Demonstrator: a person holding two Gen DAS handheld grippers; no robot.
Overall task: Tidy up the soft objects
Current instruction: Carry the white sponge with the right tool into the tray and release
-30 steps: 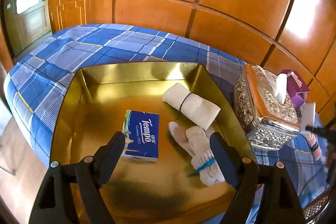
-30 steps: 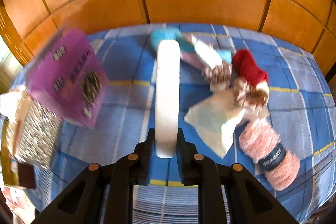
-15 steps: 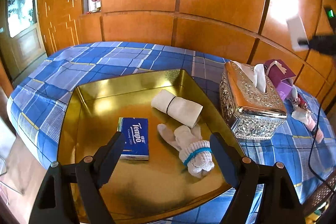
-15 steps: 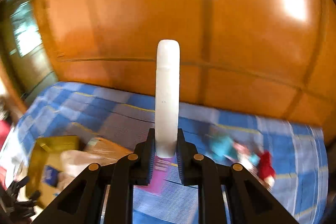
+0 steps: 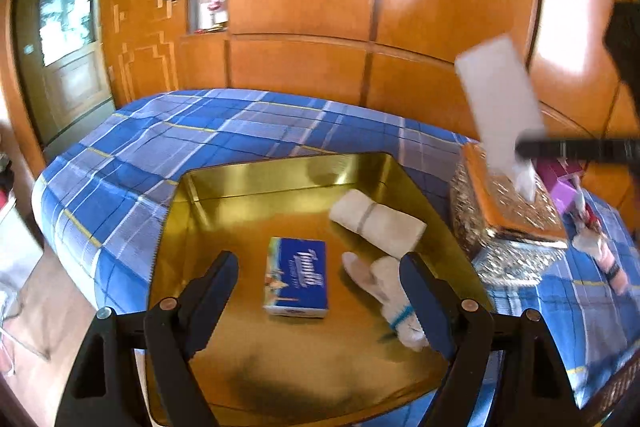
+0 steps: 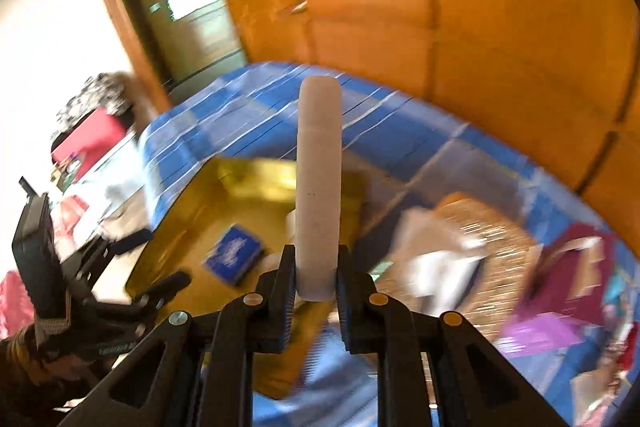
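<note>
A gold tray lies on the blue plaid bed. In it are a blue tissue pack, a rolled white cloth and a white glove. My left gripper hovers open over the tray's near side, nothing between its fingers. My right gripper is shut on a flat white pack, seen edge-on. In the left wrist view that white pack hangs in the air at the upper right, above the ornate box. The tray and the left gripper show blurred in the right wrist view.
An ornate silver tissue box stands right of the tray, with a purple box behind it. More soft items lie on the bed at the far right. Orange wooden wardrobe panels stand behind.
My right gripper swung left and up with the white pack, from over the pile of soft items to above the silver box, facing the tray. My left gripper pulled back a little.
</note>
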